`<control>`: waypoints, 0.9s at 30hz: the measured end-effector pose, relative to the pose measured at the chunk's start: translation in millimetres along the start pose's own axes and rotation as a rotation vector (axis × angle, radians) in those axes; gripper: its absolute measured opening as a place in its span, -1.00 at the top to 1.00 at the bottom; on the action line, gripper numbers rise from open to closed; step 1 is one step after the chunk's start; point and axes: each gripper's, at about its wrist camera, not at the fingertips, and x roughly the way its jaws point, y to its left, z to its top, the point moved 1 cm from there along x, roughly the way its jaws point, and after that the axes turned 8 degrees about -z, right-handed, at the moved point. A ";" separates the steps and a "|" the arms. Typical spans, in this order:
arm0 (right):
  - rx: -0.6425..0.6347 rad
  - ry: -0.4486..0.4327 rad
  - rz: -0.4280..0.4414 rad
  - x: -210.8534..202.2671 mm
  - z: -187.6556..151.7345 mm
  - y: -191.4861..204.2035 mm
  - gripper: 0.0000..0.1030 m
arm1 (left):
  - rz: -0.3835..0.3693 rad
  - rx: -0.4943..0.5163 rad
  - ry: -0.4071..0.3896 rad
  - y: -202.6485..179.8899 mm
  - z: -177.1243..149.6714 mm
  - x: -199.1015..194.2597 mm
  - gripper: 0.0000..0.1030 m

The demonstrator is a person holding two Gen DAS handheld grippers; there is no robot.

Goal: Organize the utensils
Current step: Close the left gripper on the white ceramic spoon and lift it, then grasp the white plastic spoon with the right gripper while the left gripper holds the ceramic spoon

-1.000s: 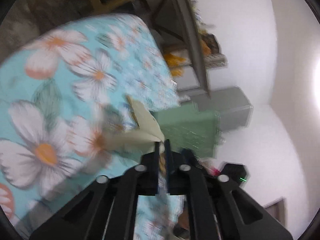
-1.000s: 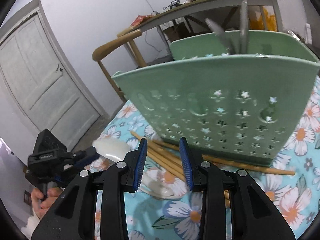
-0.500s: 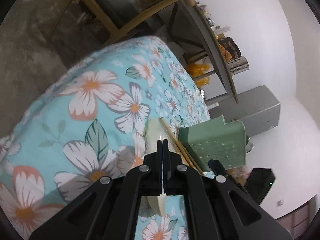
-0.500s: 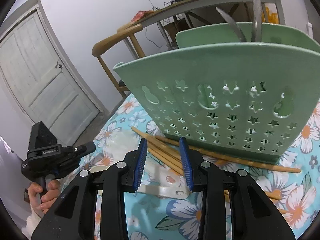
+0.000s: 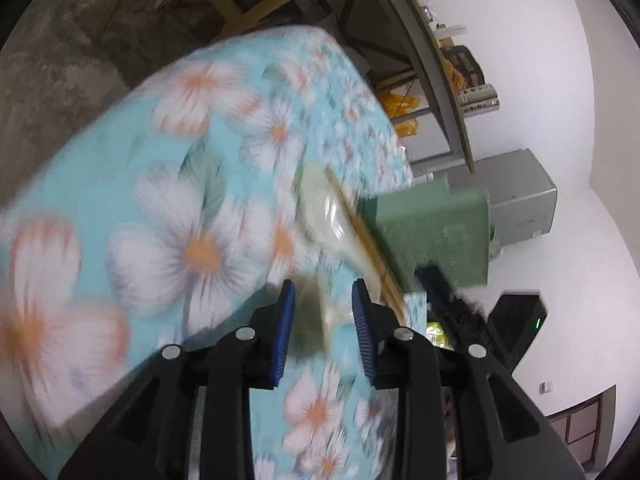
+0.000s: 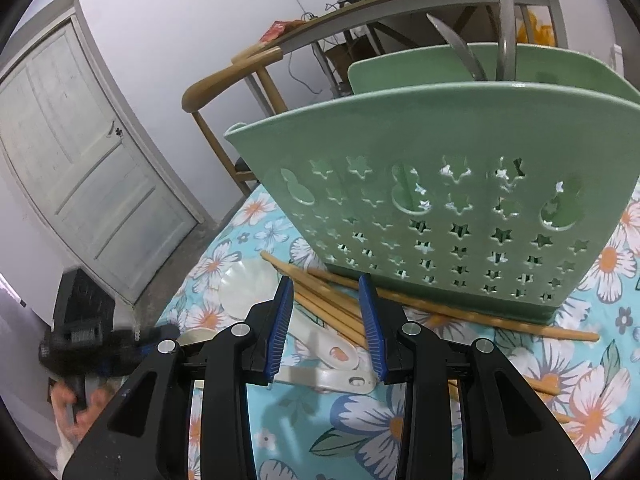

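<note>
From the left wrist view, our left gripper [image 5: 323,320] has its jaws opening, and a pale, blurred spoon handle [image 5: 316,320] sits between them; we cannot tell whether the pads touch it. Just ahead of the tips lies another white spoon [image 5: 326,216] on the floral tablecloth [image 5: 192,216], with the wooden chopsticks [image 5: 362,236] along its far side and the green utensil holder [image 5: 436,236] beyond them.

From the right wrist view, our right gripper [image 6: 326,320] stands apart, clamped on nothing, hovering over the chopsticks [image 6: 332,304] and white spoons [image 6: 332,350] lying directly ahead of its tips. The holder [image 6: 440,208] rises just behind them, with metal utensils [image 6: 506,32] already standing in it.

We judge the spoons light, stiff and glossy, so probably slippery and perhaps chippable; we would pinch the flat handle mid-length, not the rounded bowl. The chopsticks look light and rigid but prone to rolling; take them near the middle.
</note>
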 end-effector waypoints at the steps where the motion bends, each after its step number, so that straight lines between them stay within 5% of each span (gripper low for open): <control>1: -0.003 0.001 -0.004 0.2 -0.6 1.0 0.34 | -0.003 -0.008 -0.016 5.0 -11.6 -2.4 0.50; 5: -0.033 0.000 -0.021 -1.1 -3.0 7.3 0.34 | 0.040 0.053 -0.045 2.6 -18.5 -0.8 0.88; 8: -0.037 -0.005 -0.017 -1.8 -2.3 10.3 0.34 | 0.058 0.055 -0.071 6.7 -15.6 0.5 0.96; 15: -0.034 0.016 0.009 7.6 5.5 15.2 0.34 | 0.148 0.128 -0.108 0.2 -11.5 -20.0 0.96; 18: -0.024 0.061 0.039 19.1 5.9 18.3 0.34 | 0.227 0.155 -0.183 4.5 -5.9 -40.7 0.97; 27: -0.068 0.199 0.142 56.4 -0.4 38.8 0.32 | 0.235 0.189 -0.227 12.6 2.2 -65.4 0.96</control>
